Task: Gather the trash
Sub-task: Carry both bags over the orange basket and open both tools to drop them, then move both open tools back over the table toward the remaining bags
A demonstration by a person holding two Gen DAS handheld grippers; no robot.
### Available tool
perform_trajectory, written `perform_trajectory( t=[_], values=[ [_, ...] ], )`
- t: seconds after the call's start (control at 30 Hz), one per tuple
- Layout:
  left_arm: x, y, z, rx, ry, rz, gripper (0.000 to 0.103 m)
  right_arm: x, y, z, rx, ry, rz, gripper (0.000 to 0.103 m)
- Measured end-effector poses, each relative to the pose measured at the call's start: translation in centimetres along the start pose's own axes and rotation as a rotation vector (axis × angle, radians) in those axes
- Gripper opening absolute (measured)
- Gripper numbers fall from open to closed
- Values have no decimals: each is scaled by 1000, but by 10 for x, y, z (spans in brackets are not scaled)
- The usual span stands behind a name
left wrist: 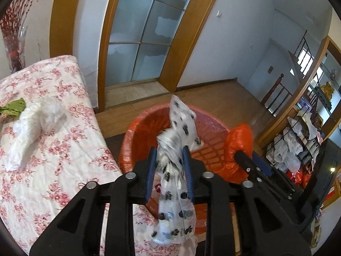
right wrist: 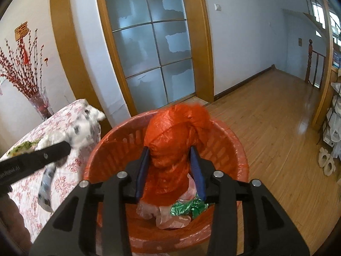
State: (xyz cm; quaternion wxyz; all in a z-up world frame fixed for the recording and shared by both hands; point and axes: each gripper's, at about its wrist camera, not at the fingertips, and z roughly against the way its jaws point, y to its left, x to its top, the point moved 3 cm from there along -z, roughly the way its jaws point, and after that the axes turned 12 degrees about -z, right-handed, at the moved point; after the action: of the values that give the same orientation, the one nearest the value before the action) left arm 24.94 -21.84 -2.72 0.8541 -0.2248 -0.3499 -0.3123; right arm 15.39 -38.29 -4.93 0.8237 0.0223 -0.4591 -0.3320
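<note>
Trash bags over the orange basket (right wrist: 119, 140).
Left gripper (left wrist: 169, 149) seemingly pinches a spotted white bag (left wrist: 181, 119) at centre frame; right gripper (right wrist: 169, 149) brackets a crumpled orange bag (right wrist: 174, 128), grip unclear.

Left gripper (left wrist: 169, 152) and right gripper (right wrist: 169, 152) angle downward, fingers parted.

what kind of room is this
Most likely a lived-in home, a dining or living area: a table under a floral tablecloth, a frosted glass sliding door in a wooden frame, and wood flooring.
</note>
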Motion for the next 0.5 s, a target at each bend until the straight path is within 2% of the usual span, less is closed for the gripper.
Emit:
perform_trajectory(
  t=[0.1,0.27,0.37,0.5],
  values=[
    [-4,2,-5,10,15,2,45,1,-5,0,-11,-2,-12,48],
    [-13,15,-1,62,30,12,49,1,-10,2,-31,-9,-17,54],
    [-19,29,9,130,30,10,54,0,-6,2,-36,-15,-8,58],
    [-29,47,23,199,38,7,56,-2,5,3,-21,-14,16,61]
  ],
)
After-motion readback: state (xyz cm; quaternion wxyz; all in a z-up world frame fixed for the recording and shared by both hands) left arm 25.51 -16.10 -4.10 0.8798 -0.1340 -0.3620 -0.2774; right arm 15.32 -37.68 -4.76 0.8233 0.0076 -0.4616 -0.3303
